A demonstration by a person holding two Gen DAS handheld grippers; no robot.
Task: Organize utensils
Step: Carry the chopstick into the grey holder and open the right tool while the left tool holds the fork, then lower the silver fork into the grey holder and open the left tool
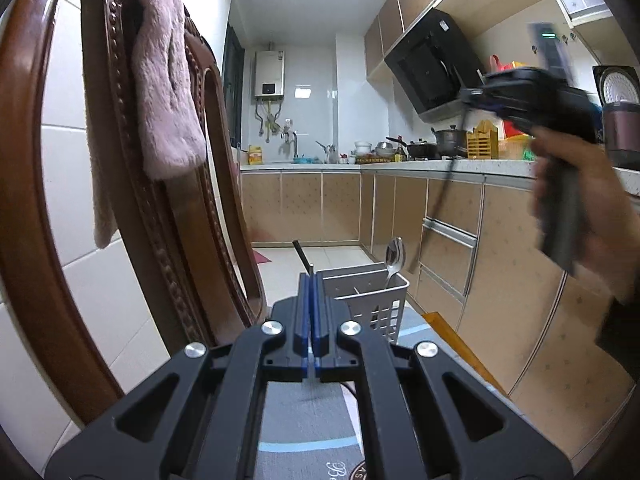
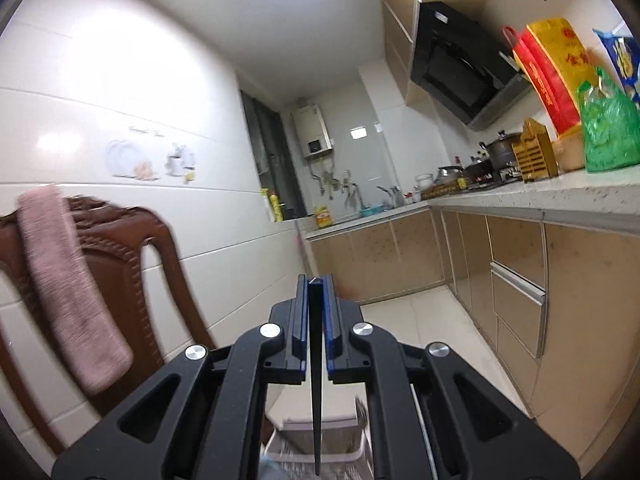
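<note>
My left gripper (image 1: pixel 312 280) is shut with its blue pads together and nothing between them. Just beyond it stands a white perforated utensil caddy (image 1: pixel 374 304) holding a metal spoon (image 1: pixel 394 258) bowl-up and a dark stick (image 1: pixel 302 256). In the right wrist view my right gripper (image 2: pixel 316 280) is shut on a slim black utensil (image 2: pixel 316 380), shaped like a chopstick, which hangs point-down above the white caddy (image 2: pixel 320 428). High on the right of the left wrist view, a hand (image 1: pixel 580 200) holds that right gripper, which is blurred.
A carved wooden chair (image 1: pixel 168 240) with a pink towel (image 1: pixel 168 80) stands close on the left. A patterned grey-blue mat (image 1: pixel 300 420) lies under the caddy. The kitchen counter (image 2: pixel 560 196) and cabinets run along the right, with pots, bags and a wooden rack on top.
</note>
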